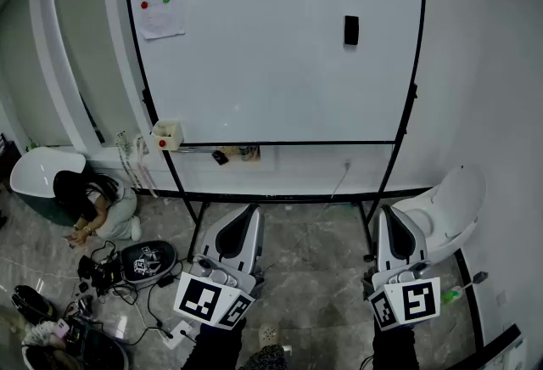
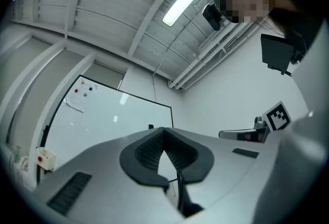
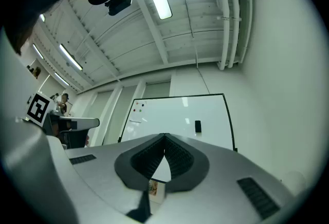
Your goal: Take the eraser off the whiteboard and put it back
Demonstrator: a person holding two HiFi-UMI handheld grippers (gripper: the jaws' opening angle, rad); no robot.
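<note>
On the whiteboard (image 1: 271, 63), black eraser (image 1: 351, 30)

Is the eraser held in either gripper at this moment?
No, the eraser sits on the whiteboard, upper right, while the left gripper and right gripper are shut on nothing.
</note>
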